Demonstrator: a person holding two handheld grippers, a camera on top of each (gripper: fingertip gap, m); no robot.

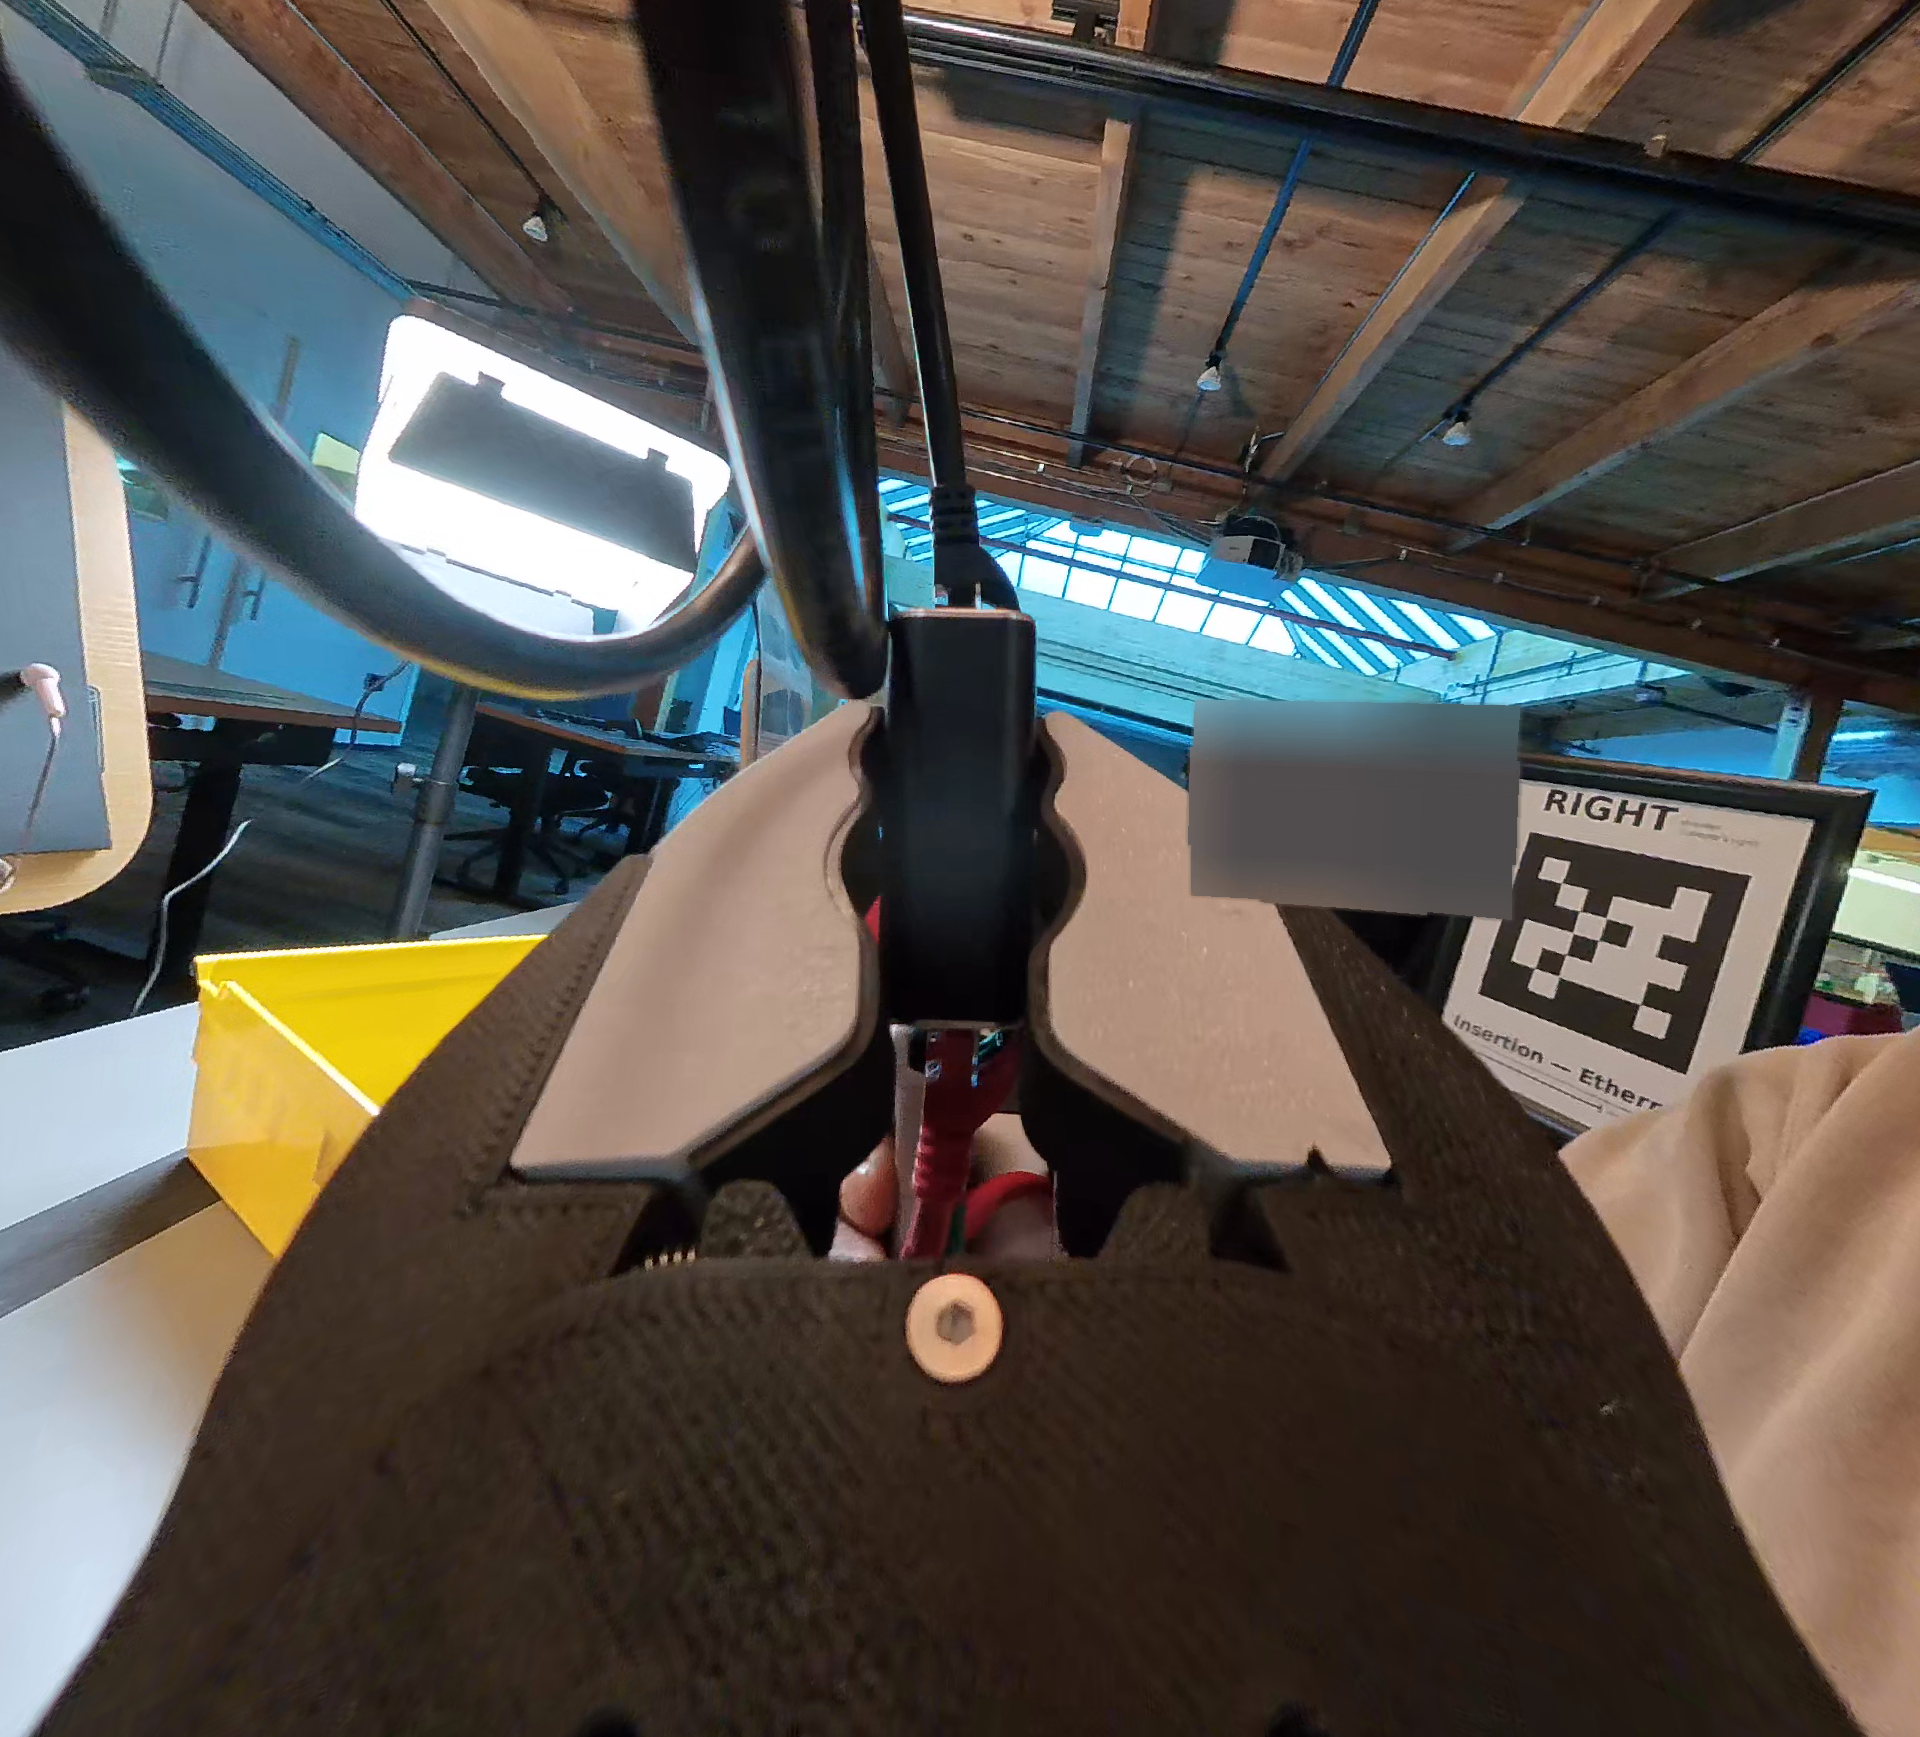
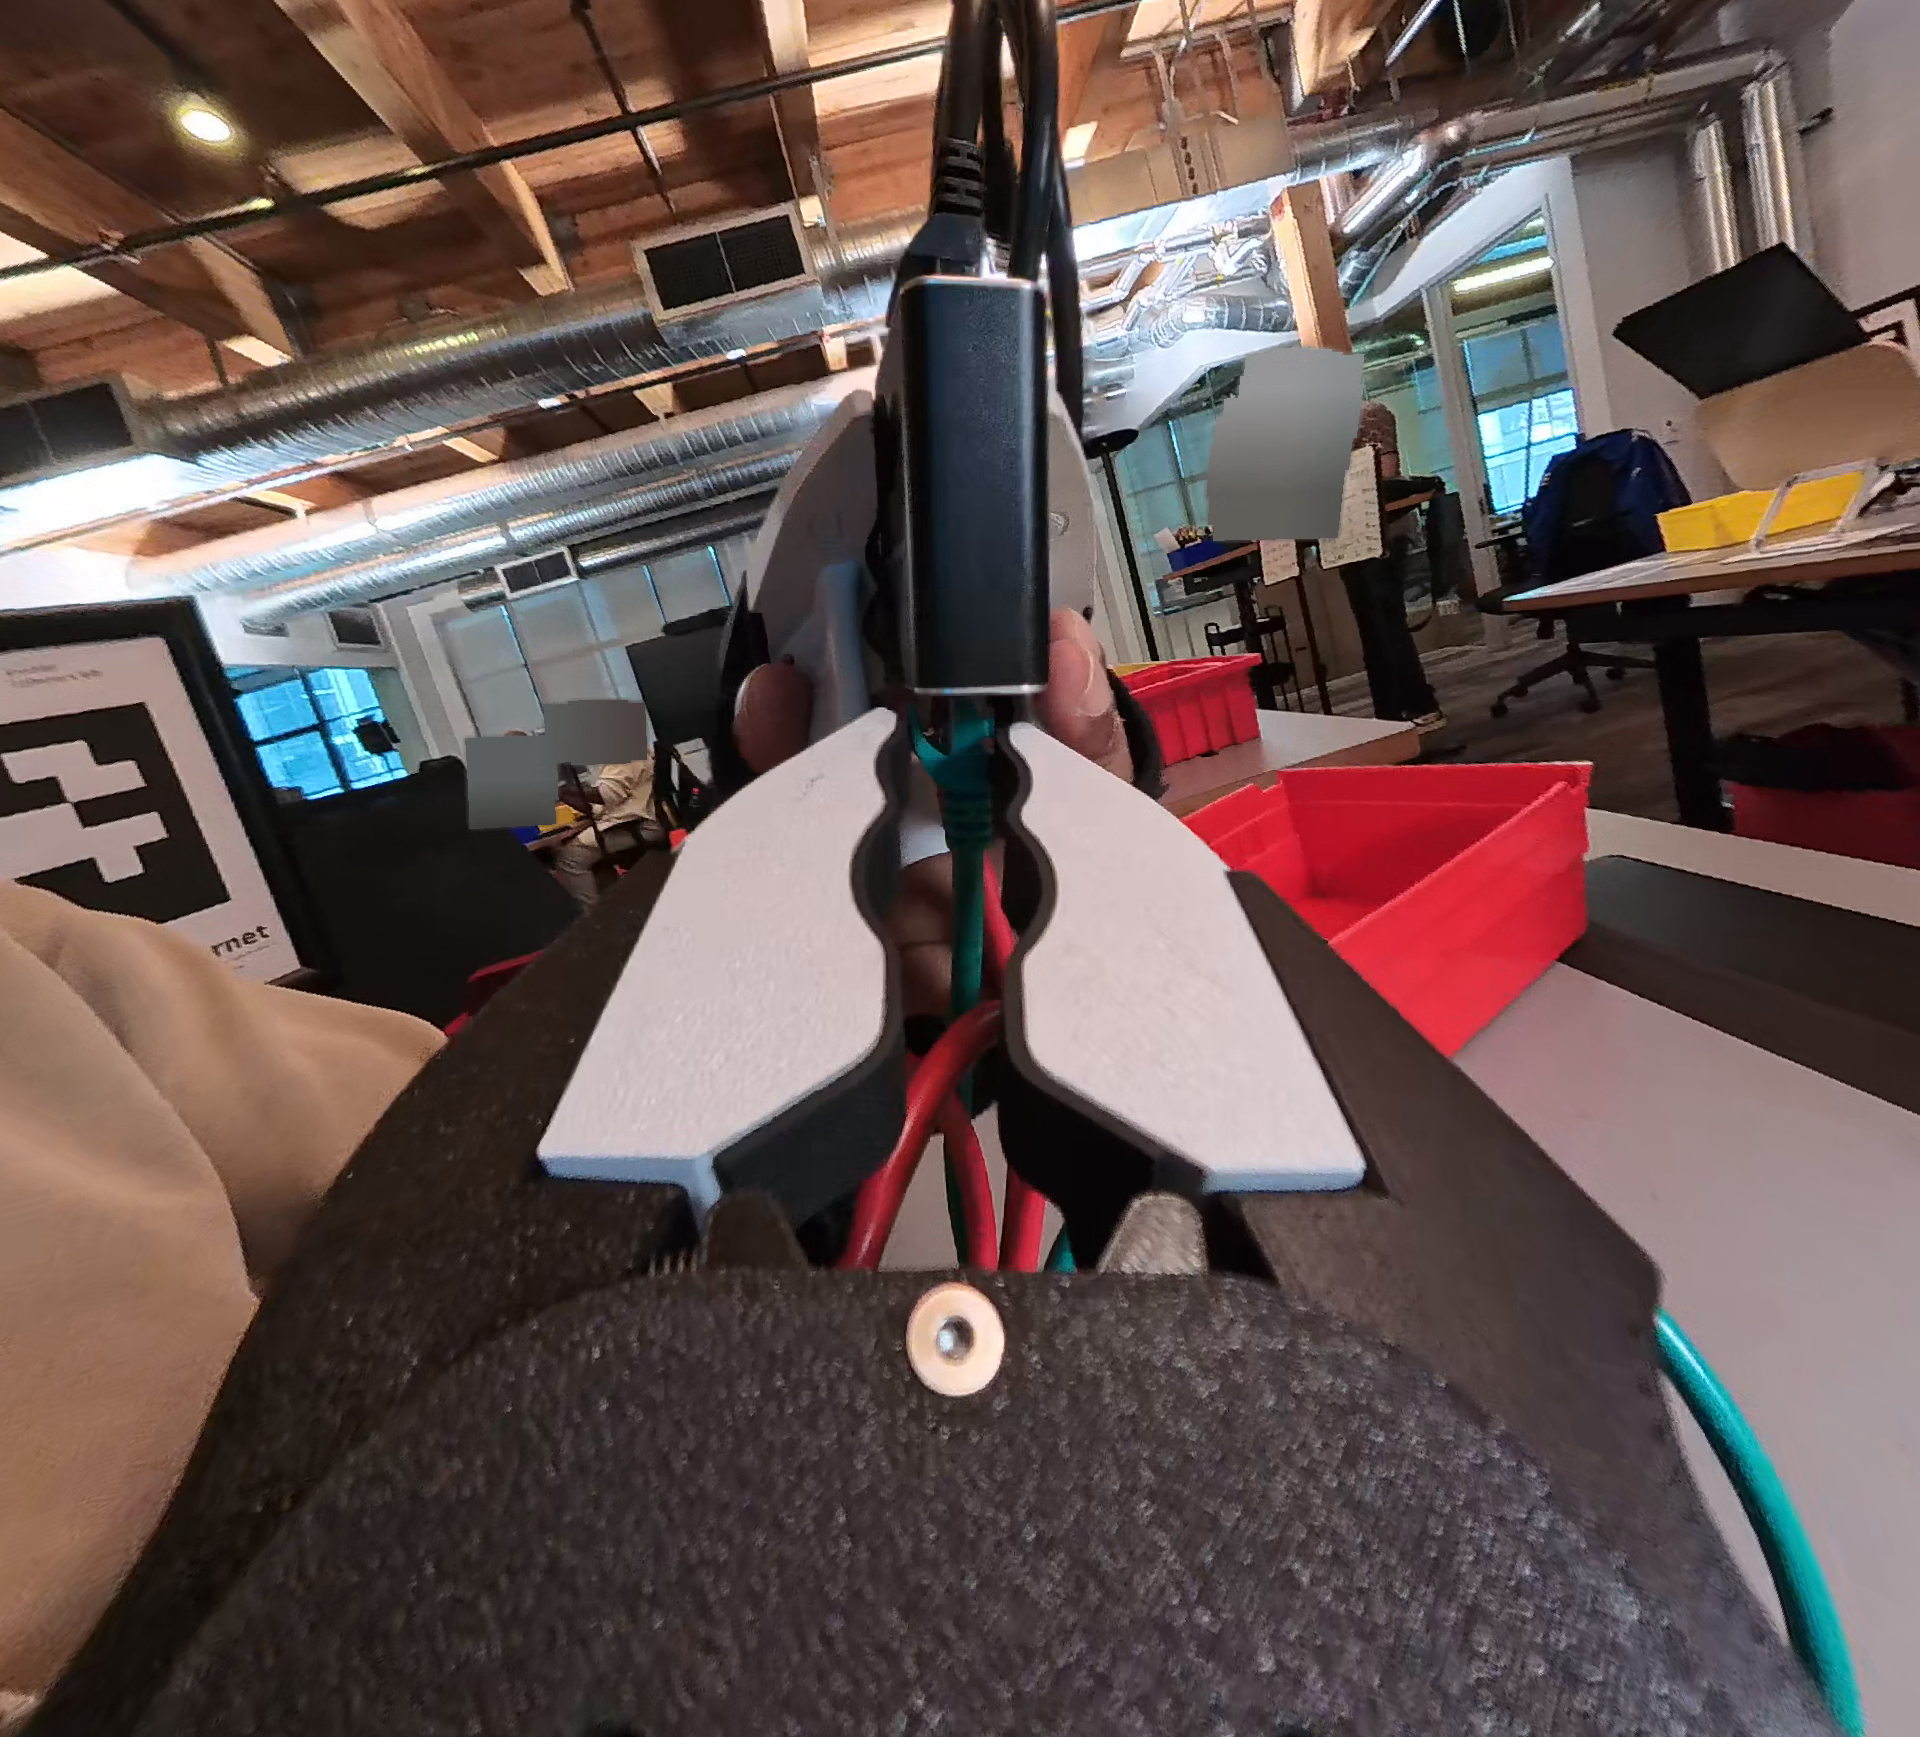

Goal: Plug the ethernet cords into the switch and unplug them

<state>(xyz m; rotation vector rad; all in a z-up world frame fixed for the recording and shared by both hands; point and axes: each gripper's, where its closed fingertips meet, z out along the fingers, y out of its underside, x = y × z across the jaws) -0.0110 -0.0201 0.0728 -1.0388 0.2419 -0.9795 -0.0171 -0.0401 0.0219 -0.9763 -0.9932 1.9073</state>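
Observation:
My left gripper (image 1: 958, 731) is shut on the black switch (image 1: 958, 814) and holds it edge-on and upright in the air. Black cables (image 1: 727, 233) leave its top end. A red cord's plug (image 1: 940, 1137) sits at its bottom end. In the right wrist view the switch (image 2: 971, 492) stands just above my right gripper (image 2: 954, 737), with the left gripper's fingers (image 2: 831, 534) behind it. My right gripper is shut around the green cord (image 2: 964, 814) just below its plug, which meets the switch's bottom end. Red cords (image 2: 904, 1137) hang under the fingers.
A yellow bin (image 1: 281, 1095) sits on the white table at left. Red bins (image 2: 1455, 898) sit at right. A framed marker sign (image 1: 1621, 939) stands behind. A beige sleeve (image 2: 125, 1168) is close by. People and desks are far back. Tip to tip, the grippers are about 5 cm apart.

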